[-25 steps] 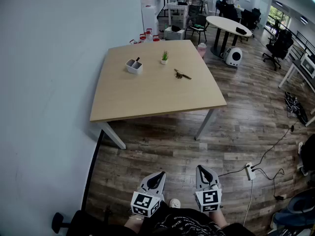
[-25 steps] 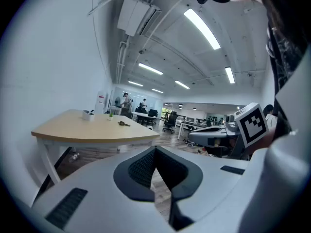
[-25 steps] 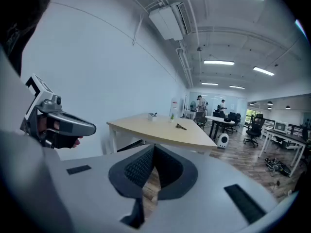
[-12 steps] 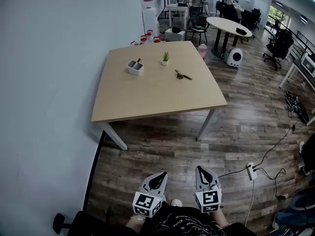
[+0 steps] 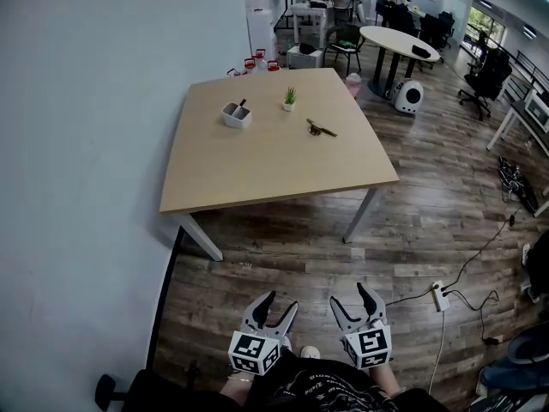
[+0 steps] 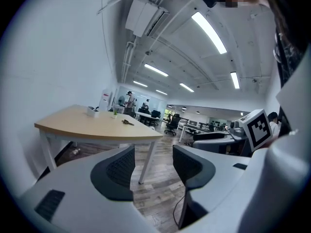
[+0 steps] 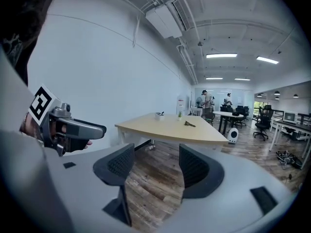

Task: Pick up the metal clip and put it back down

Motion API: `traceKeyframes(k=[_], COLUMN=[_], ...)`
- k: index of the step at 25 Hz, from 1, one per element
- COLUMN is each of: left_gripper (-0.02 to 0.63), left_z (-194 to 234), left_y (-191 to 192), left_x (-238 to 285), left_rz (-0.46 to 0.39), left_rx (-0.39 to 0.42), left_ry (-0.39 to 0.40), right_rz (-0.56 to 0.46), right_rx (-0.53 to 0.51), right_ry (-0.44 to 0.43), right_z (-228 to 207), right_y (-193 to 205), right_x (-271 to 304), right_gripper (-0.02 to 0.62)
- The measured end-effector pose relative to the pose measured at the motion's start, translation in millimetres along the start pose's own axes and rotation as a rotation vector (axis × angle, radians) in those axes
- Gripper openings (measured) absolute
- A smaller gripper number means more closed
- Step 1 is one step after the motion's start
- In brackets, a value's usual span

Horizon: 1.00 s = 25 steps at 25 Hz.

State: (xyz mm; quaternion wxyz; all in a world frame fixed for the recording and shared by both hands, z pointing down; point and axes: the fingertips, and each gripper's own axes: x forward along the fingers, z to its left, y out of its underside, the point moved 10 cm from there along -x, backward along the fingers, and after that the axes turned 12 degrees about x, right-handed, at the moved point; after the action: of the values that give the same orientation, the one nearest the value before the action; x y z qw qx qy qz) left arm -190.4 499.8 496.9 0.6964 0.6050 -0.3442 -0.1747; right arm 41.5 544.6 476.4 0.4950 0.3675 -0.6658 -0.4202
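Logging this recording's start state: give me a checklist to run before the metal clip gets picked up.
1. Left gripper empty: ok; jaws have just been opening, nothing between them.
2. Right gripper empty: ok; jaws have just been opening, nothing between them.
3. Metal clip lying on the table: ok.
4. Clip apart from small plant and white holder: ok.
5. Grippers at the table: not ok; both hang over the floor, short of it.
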Motion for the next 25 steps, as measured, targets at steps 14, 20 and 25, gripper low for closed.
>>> traceKeyframes(k=[14, 20, 25], left_gripper=[0.259, 0.264, 0.262], left_z=[42, 59, 67], left_y=[3, 2, 4], left_x=[9, 13, 30], left_rz=[0.025, 0.008, -0.025], left_rx=[0.051, -0.013, -0.037], left_ry=[0.199, 0.219, 0.2], right_rz=[0.002, 0.012, 0.019], right_rx=[0.03, 0.05, 0.043], right_ry=[0.062, 0.055, 0.048], right_z=[25, 24, 14], right_y=[3, 3, 1], right_x=[33, 44, 64], right_gripper=[0.307, 0.307, 0.307])
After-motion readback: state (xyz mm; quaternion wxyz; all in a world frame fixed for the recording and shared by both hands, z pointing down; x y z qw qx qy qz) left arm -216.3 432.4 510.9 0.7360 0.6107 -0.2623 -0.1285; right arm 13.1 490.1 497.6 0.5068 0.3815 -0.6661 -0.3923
